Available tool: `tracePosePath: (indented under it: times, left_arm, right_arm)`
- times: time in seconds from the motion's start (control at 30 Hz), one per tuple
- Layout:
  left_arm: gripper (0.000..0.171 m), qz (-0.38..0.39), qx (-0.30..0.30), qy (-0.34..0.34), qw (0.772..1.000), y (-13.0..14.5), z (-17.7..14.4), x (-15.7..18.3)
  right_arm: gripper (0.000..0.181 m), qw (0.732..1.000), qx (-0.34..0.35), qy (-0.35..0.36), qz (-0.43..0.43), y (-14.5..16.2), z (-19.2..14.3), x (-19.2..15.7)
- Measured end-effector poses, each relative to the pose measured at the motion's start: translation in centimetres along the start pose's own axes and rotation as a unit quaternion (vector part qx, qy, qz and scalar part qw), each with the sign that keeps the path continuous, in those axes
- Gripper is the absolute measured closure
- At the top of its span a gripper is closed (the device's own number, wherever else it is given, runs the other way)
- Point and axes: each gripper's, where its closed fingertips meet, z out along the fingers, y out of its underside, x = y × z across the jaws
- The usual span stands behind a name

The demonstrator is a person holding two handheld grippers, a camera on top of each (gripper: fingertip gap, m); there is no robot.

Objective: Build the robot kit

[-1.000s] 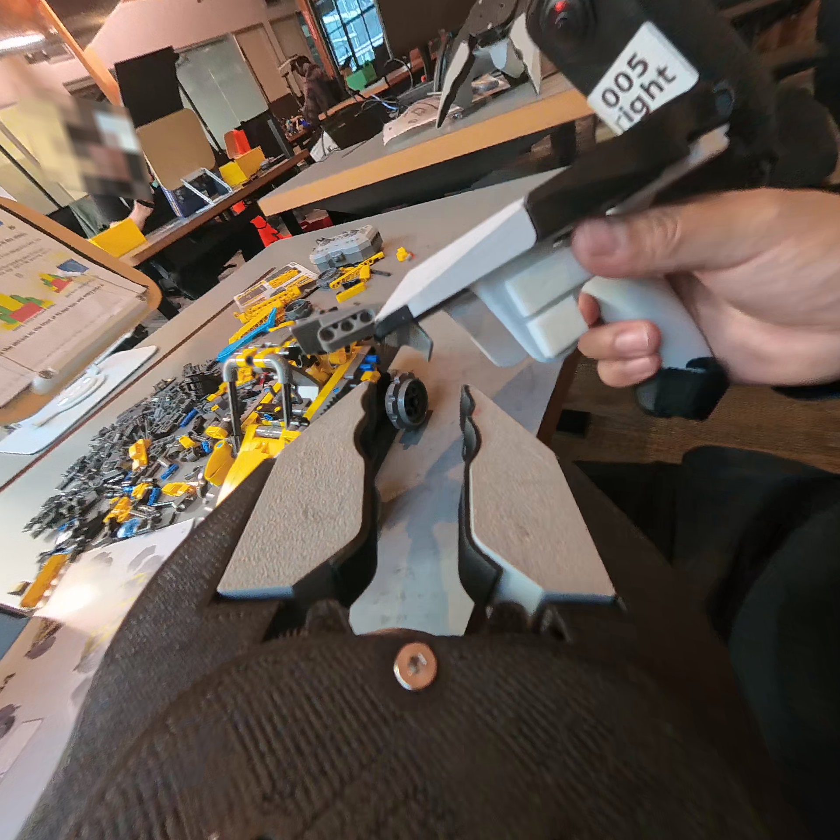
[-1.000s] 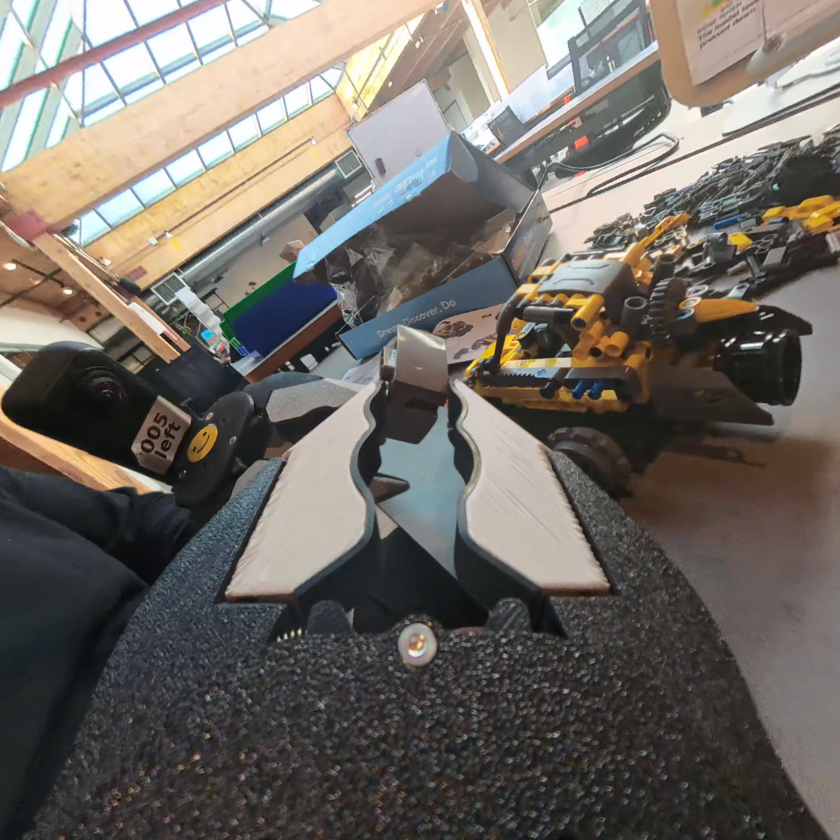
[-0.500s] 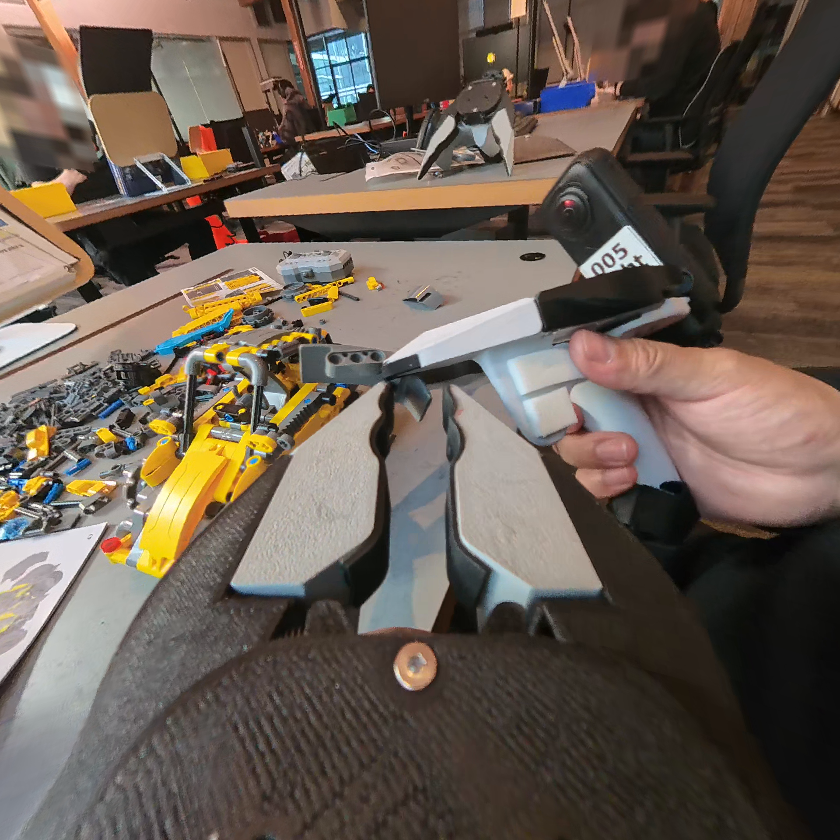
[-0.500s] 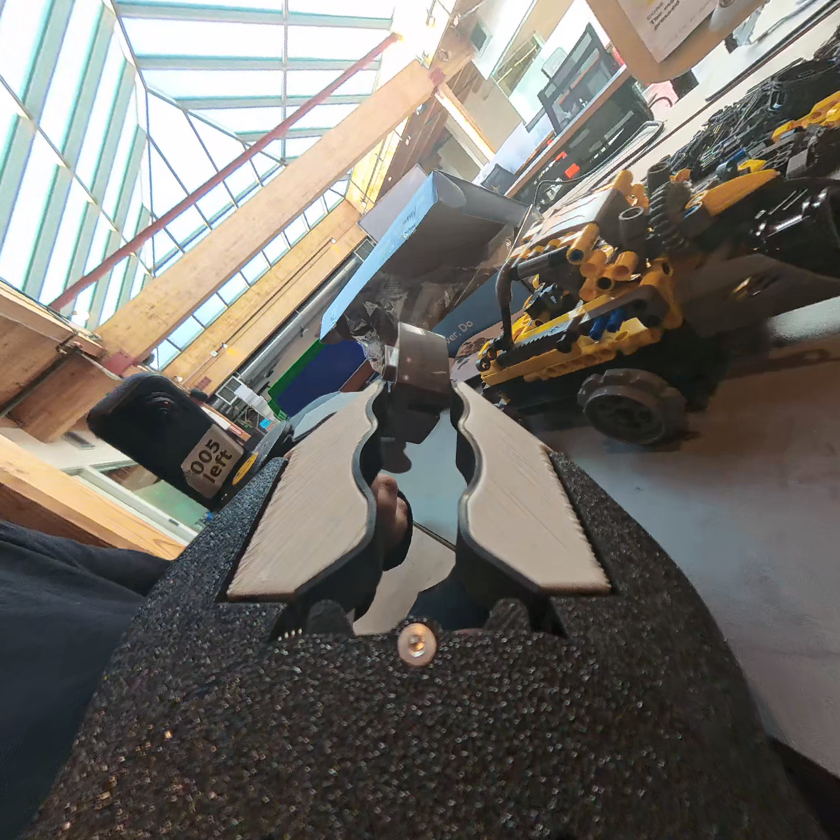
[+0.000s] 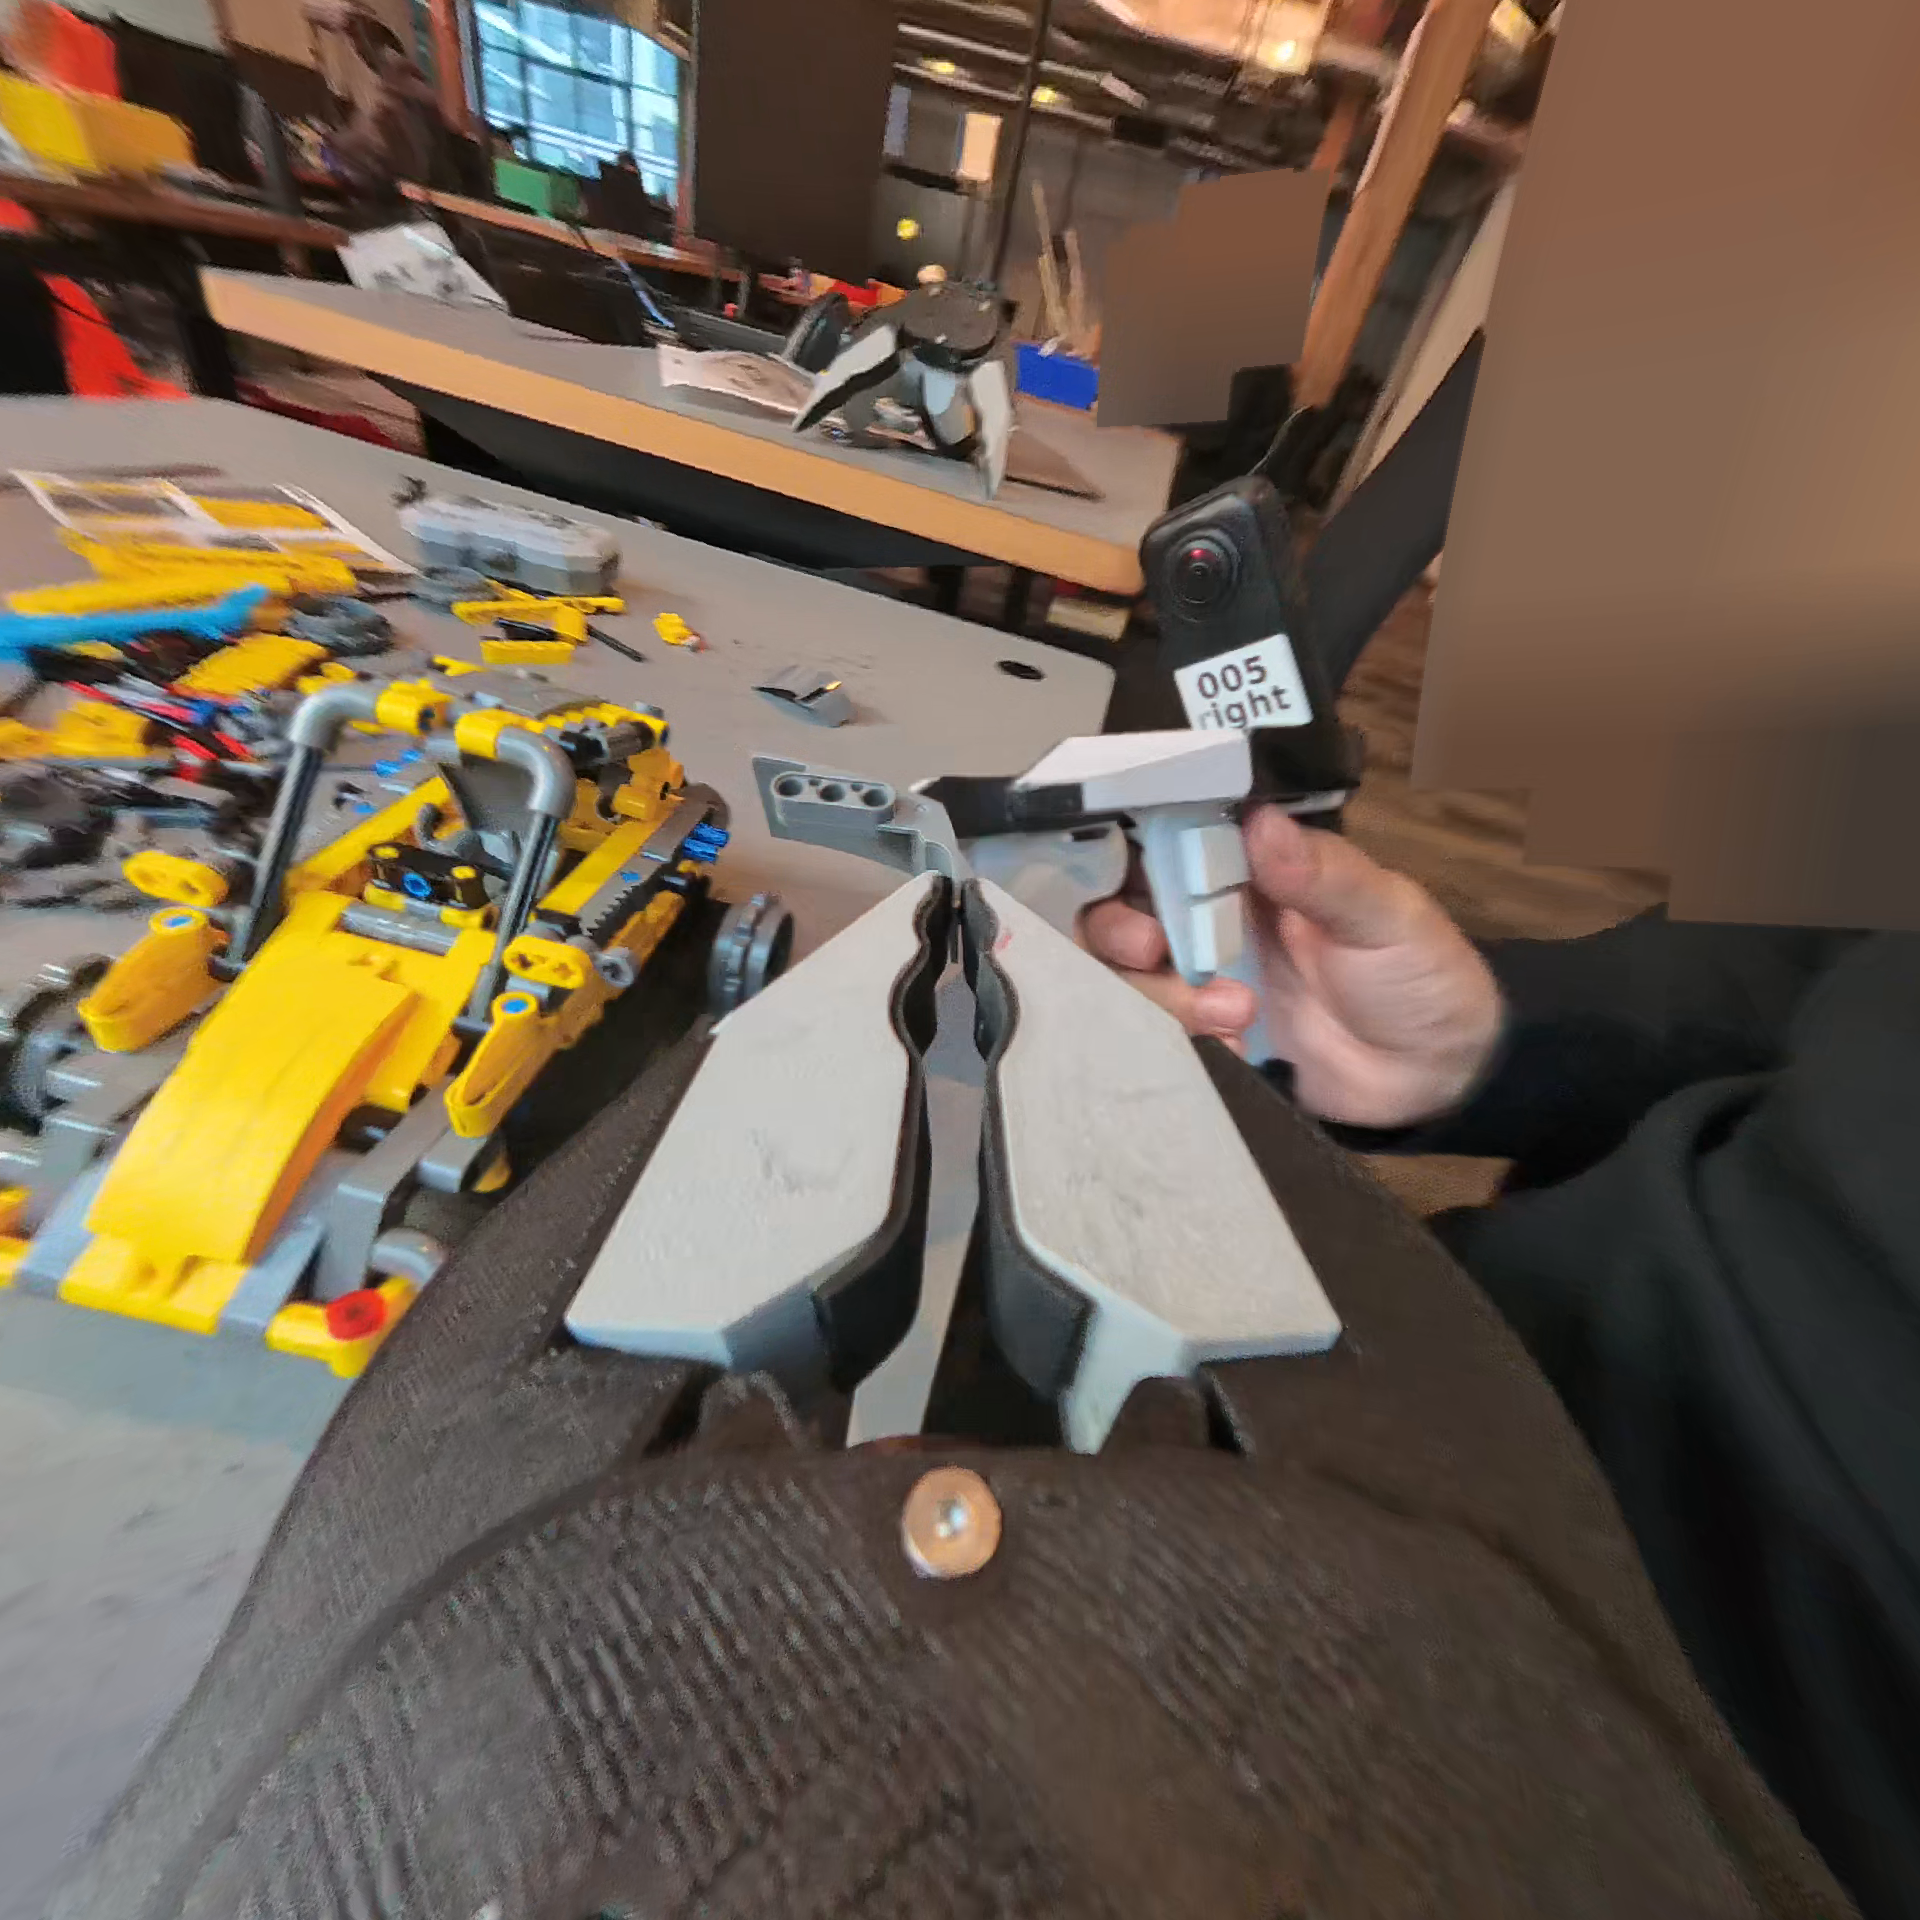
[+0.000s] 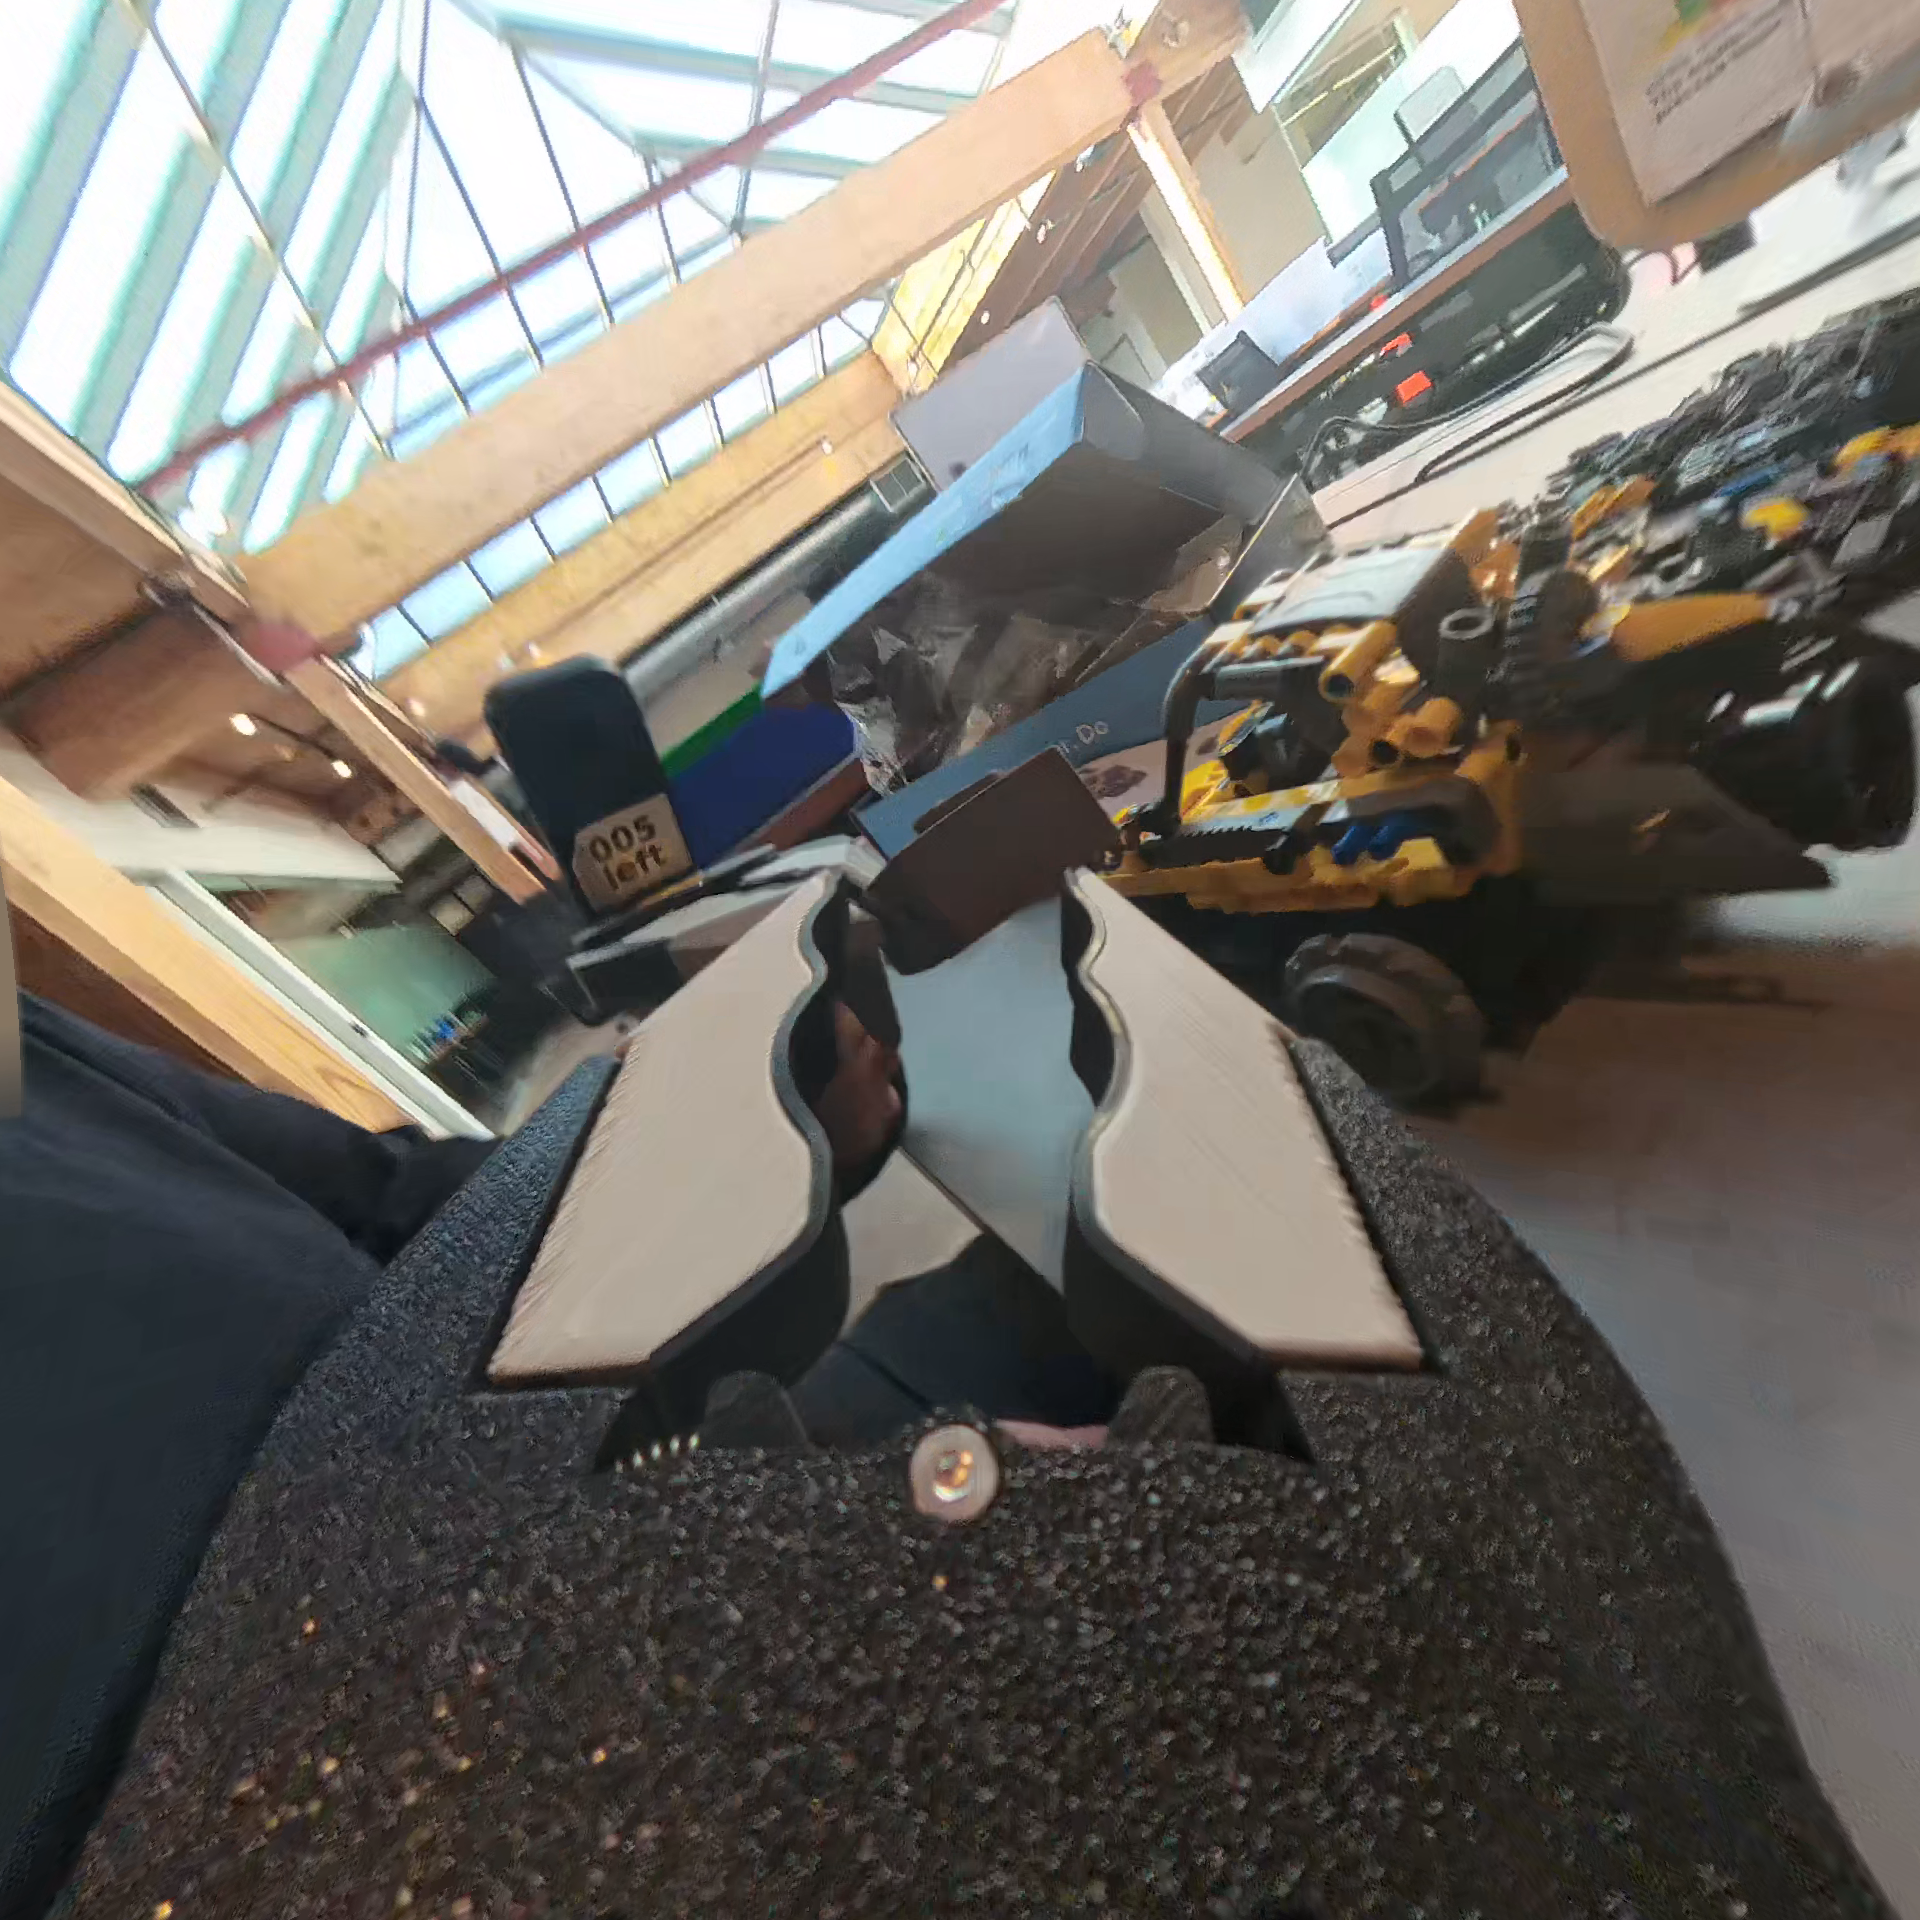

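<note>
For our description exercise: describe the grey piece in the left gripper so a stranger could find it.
Start at the yellow toy-brick vehicle on the grey table; just right of it, the left gripper is shut on a grey angled beam. Unlike the loose parts lying around, it is held aloft and shows three holes in a row.

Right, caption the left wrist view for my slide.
Left gripper shut on a grey three-holed plastic panel, right gripper at its other edge, beside a yellow brick-built car.
</note>
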Motion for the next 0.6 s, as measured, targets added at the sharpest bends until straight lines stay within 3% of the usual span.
tracePosePath:
  times: [0.07,0.13,0.3,0.4,0.6]
  left_arm:
    - [0.171,-0.060,0.013,0.038,0.997,-0.3,-0.3,0.1]
    - [0.171,-0.119,0.024,0.080,0.989,-0.7,-0.5,0.5]
    - [0.171,-0.280,0.071,0.210,0.934,-2.5,-1.3,2.0]
    - [0.171,-0.319,0.075,0.228,0.917,-2.4,-1.3,2.1]
    - [0.171,-0.383,0.083,0.281,0.876,-2.7,-1.4,2.9]
  right_arm:
    - [0.138,0.994,-0.032,0.008,-0.102,-0.6,-0.7,0.1]
    - [0.135,0.972,-0.061,0.023,-0.227,-1.5,-1.4,-0.1]
    - [0.138,0.857,-0.135,0.069,-0.492,-2.2,-1.6,-1.0]
    - [0.146,0.801,-0.149,0.081,-0.575,-2.0,-1.1,-1.6]
    - [0.172,0.747,-0.161,0.082,-0.639,-0.7,-0.5,-2.4]
